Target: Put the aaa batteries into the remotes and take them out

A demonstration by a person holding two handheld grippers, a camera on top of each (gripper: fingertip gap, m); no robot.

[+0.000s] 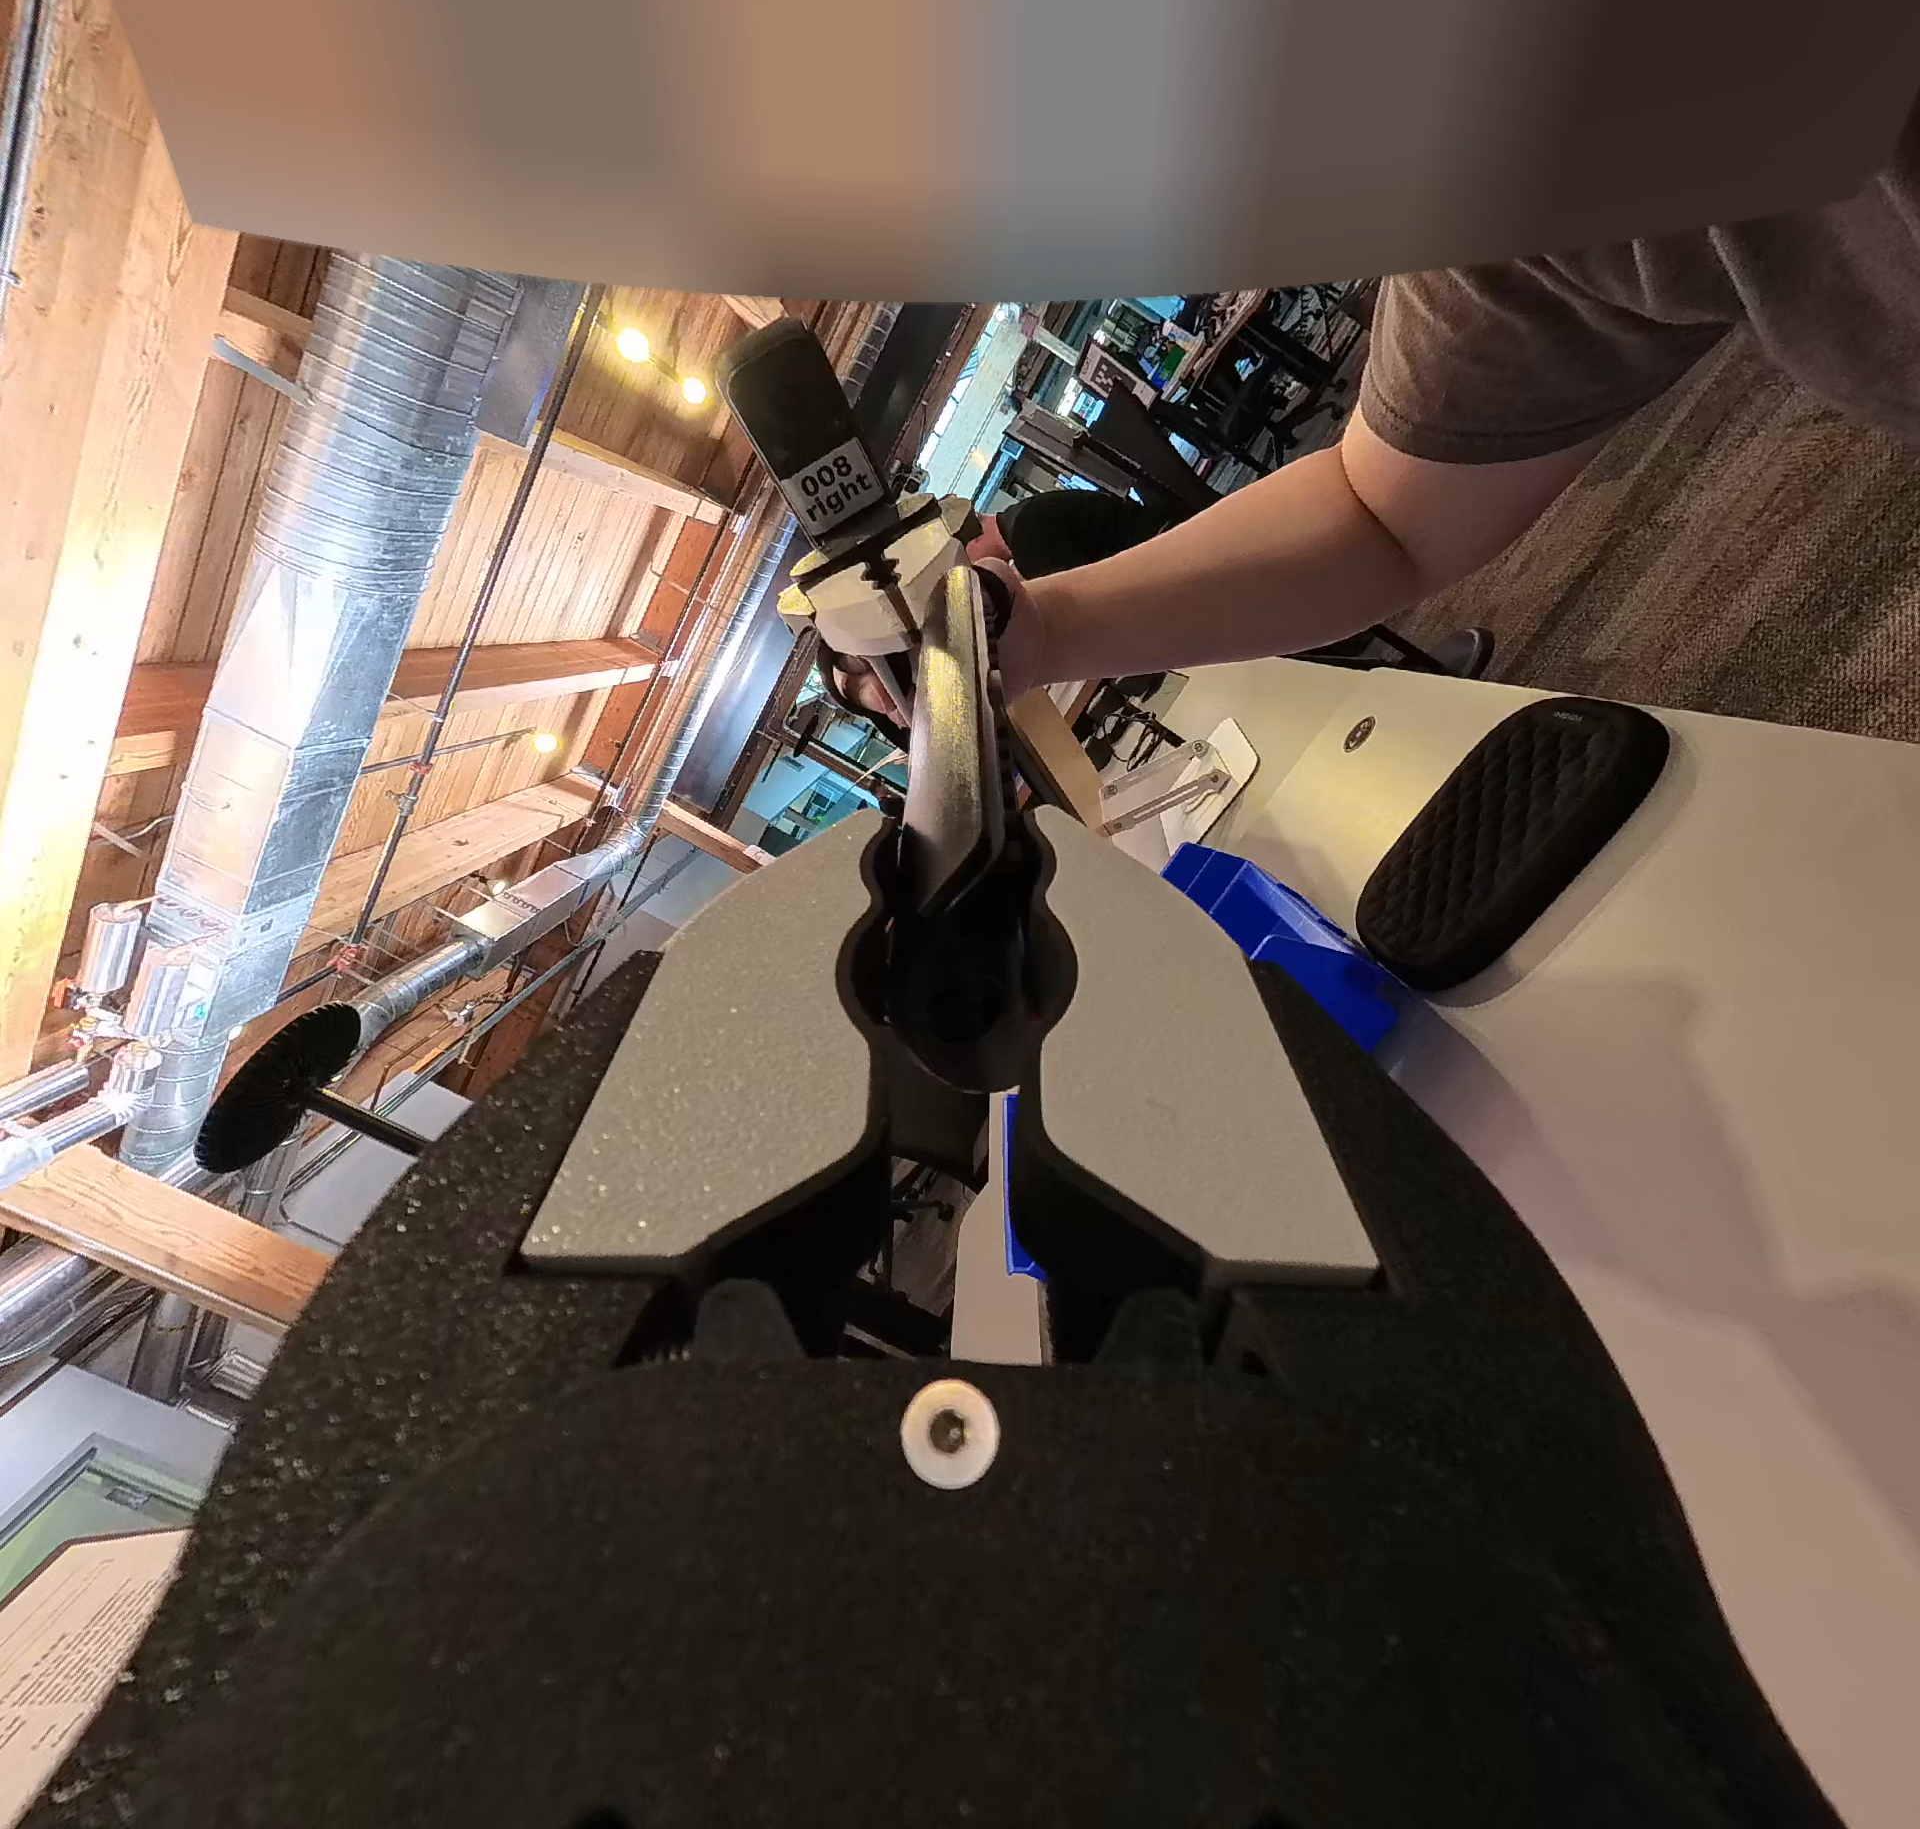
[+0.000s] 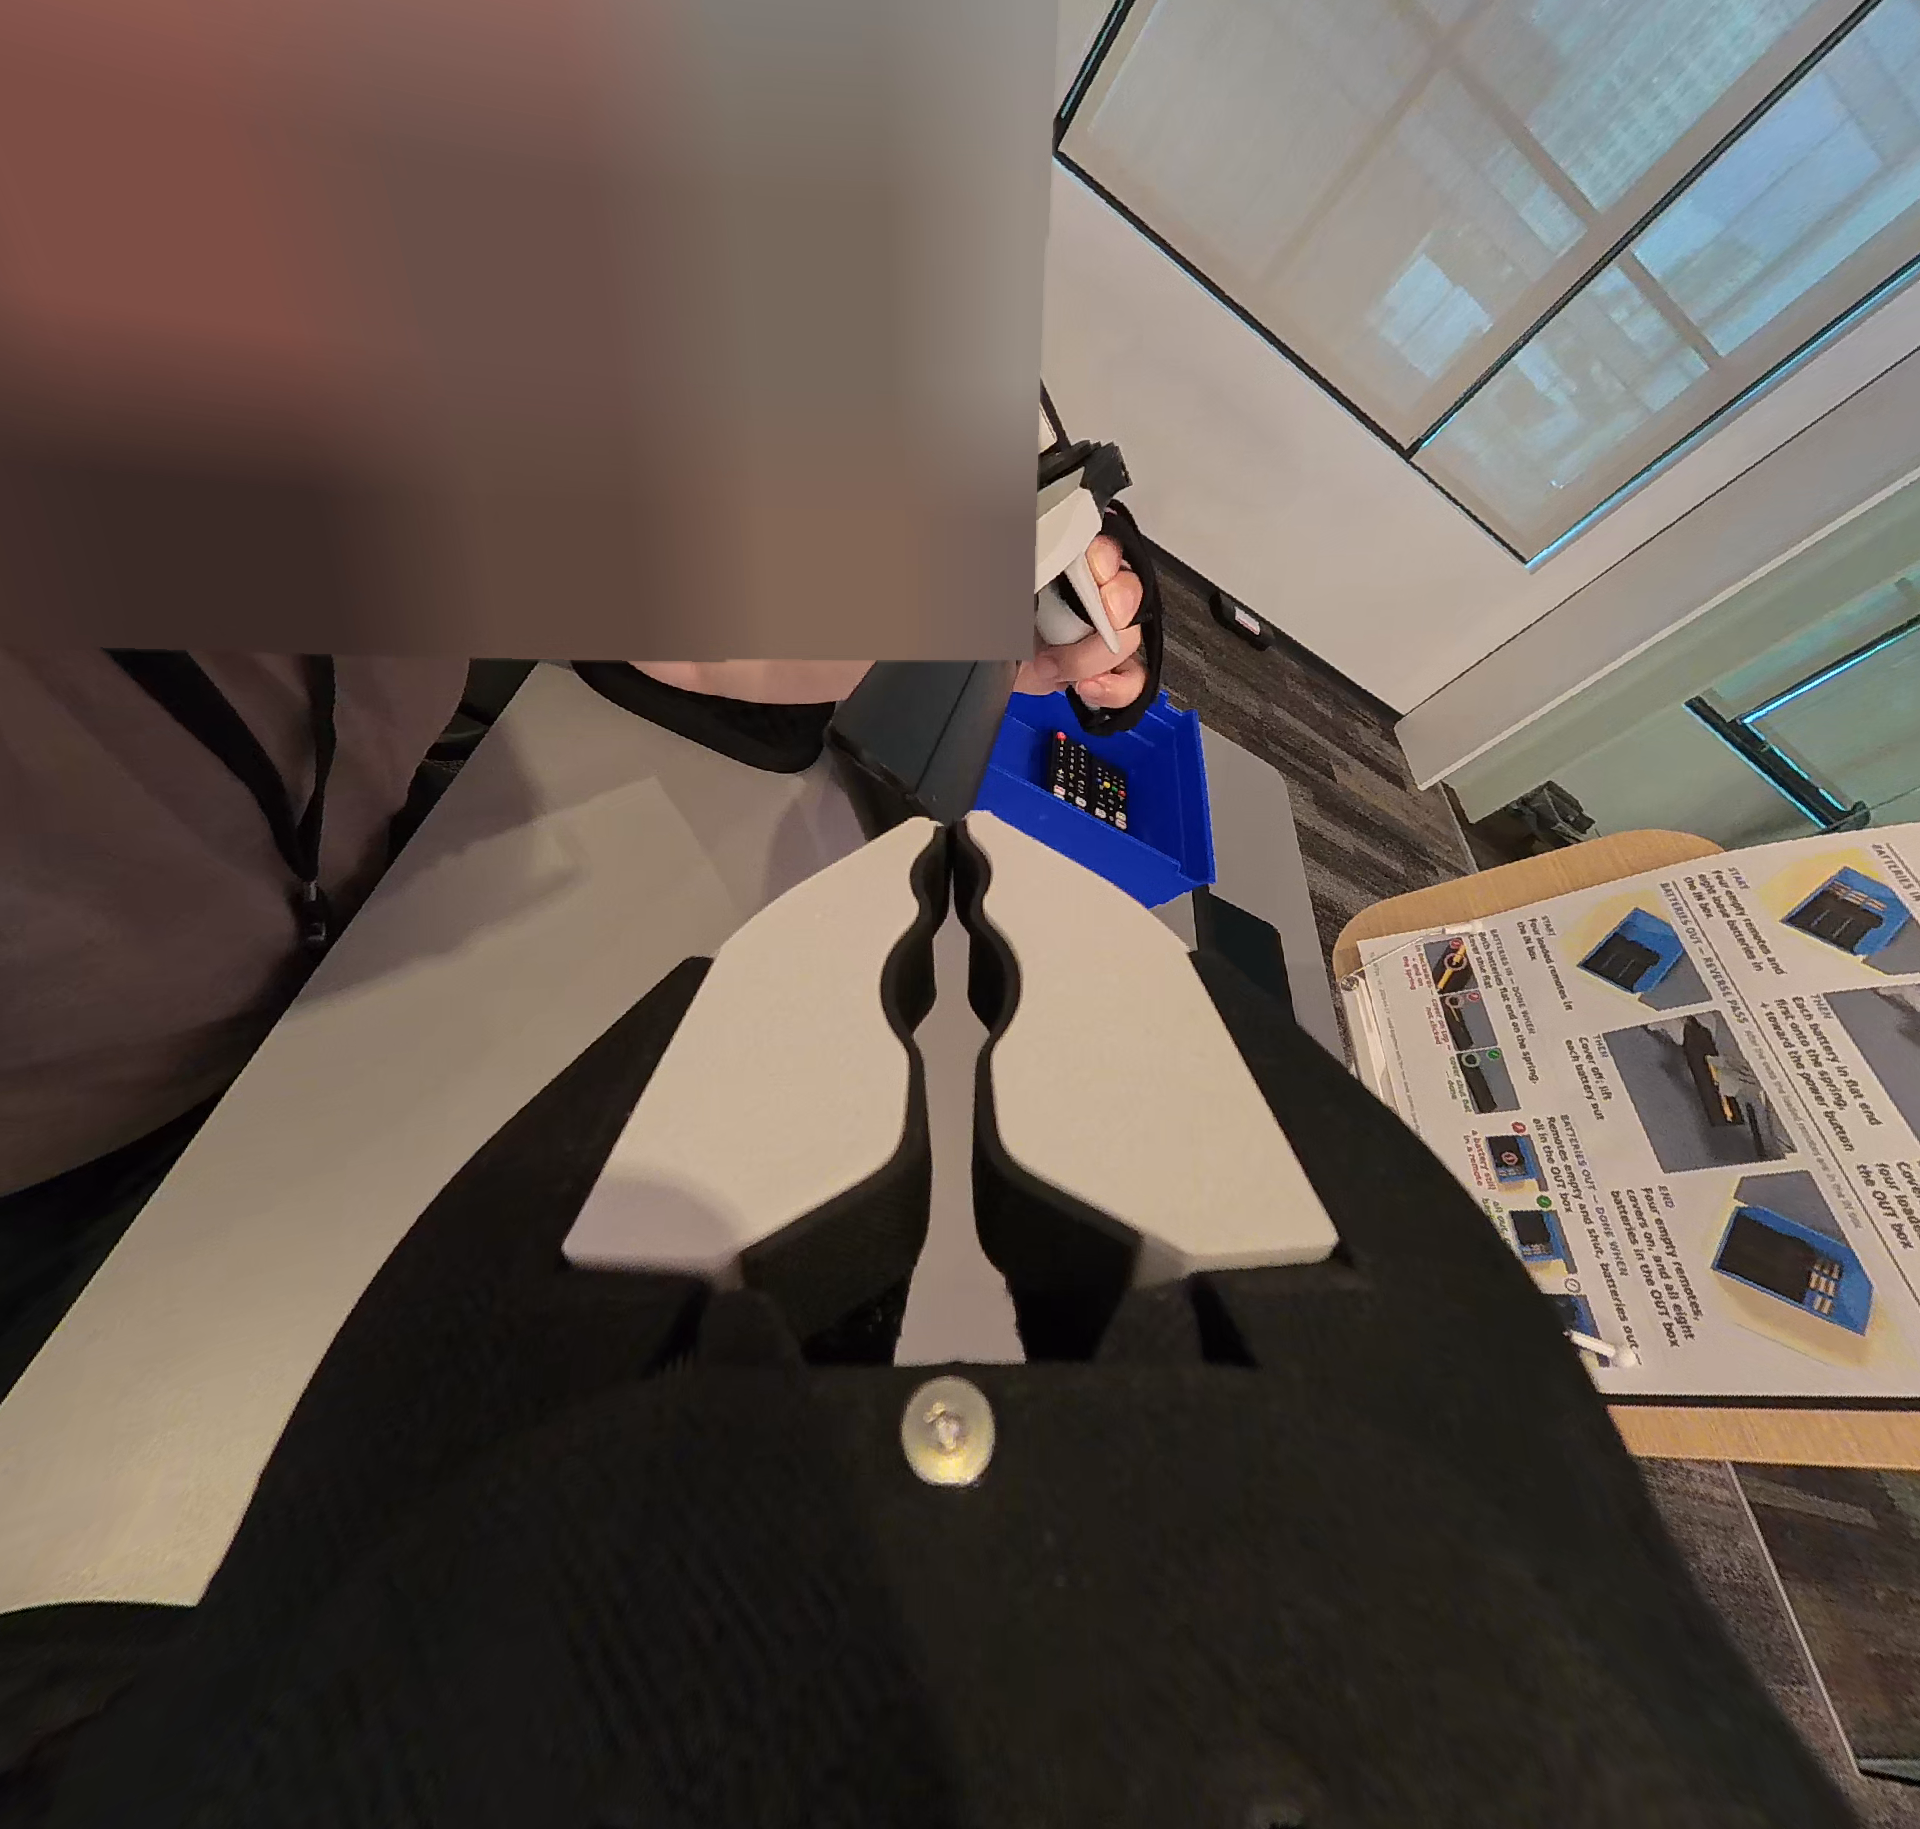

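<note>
In the left wrist view my left gripper point(image 1: 956, 829) is shut on the end of a black remote point(image 1: 951, 990), held up in the air and tilted toward the ceiling. My right gripper comes in from the far side; its cream body point(image 1: 883, 595) shows, held by a hand. In the right wrist view my right gripper point(image 2: 951, 829) has its tips together right at a dark slab, apparently the same remote point(image 2: 914, 730). I cannot tell if anything thin is pinched. More remotes point(image 2: 1086, 787) lie in a blue bin point(image 2: 1174, 834). No batteries show.
The blue bin point(image 1: 1278, 906) stands on the white table point(image 1: 1610, 1208) next to a black quilted pad point(image 1: 1507, 844). An illustrated instruction sheet point(image 2: 1662, 1104) lies on a wooden side table point(image 2: 1766, 1431) at the right. A person sits close behind the grippers.
</note>
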